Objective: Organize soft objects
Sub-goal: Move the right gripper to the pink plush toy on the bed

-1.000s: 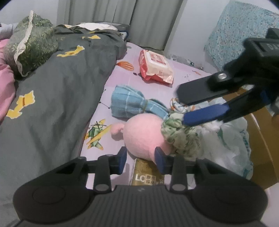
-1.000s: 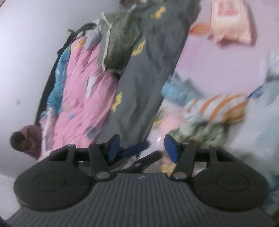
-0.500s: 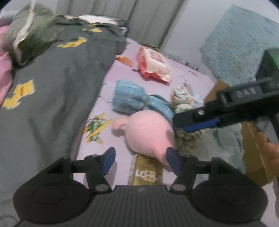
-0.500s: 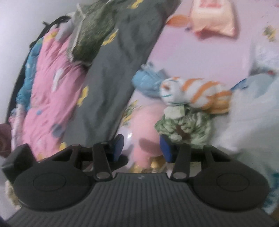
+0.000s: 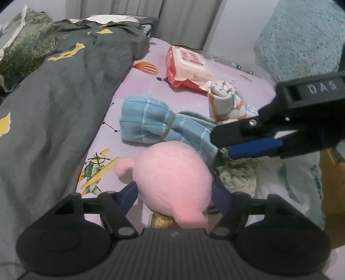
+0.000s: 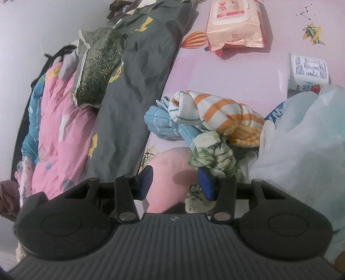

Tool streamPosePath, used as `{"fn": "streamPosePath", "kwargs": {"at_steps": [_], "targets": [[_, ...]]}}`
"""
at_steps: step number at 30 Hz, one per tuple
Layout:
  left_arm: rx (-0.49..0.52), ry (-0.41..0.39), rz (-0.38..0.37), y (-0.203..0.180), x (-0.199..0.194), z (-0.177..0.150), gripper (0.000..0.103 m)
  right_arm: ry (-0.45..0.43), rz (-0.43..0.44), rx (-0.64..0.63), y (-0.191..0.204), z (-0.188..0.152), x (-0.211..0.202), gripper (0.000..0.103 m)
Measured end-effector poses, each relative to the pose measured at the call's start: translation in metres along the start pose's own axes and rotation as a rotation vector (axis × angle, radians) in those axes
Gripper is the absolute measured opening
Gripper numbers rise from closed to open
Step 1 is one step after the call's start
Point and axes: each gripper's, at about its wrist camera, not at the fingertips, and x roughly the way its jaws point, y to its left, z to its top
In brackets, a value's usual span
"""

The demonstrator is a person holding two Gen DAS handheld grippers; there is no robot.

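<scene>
A bed (image 5: 138, 90) with a lilac sheet printed with cartoon planes and balloons carries everything. A dark grey quilt (image 5: 56, 103) with yellow patches covers its left part, a green leafy pillow (image 5: 23, 49) at the far end; grey curtains (image 5: 185, 19) and a pale wall stand behind, a teal speckled cushion (image 5: 301, 36) leaning at right. A pink plush toy (image 5: 172, 178) lies near the bed's near edge, between the spread, still opening left tongs (image 5: 175, 193), pads not pressing it. Just behind it lie a blue towel roll (image 5: 148, 122), an orange-striped cloth roll (image 6: 215, 112) and a wipes packet (image 5: 187, 66). The right tongs (image 6: 175, 181) stand spread beside a green-white cloth bundle (image 6: 213, 155), a white plastic bag (image 6: 301, 146) at right
</scene>
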Motion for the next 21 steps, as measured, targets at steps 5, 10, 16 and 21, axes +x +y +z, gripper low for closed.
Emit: {"fn": "streamPosePath", "kwargs": {"at_steps": [5,10,16,21], "targets": [[0.003,-0.068,0.019,-0.001,-0.016,0.004,0.068,-0.017,0.038,0.031,-0.009,0.000,-0.008,0.045],[0.035,-0.133,0.020,-0.001,-0.059,0.010,0.068,-0.055,0.069,0.082,-0.016,0.004,-0.021,0.046],[0.037,-0.119,-0.015,0.008,-0.108,0.003,0.068,-0.076,0.126,0.077,-0.008,-0.002,-0.040,0.048],[0.132,-0.095,0.080,0.004,-0.128,-0.018,0.069,-0.039,0.220,0.032,0.014,-0.017,-0.051,0.048]]}}
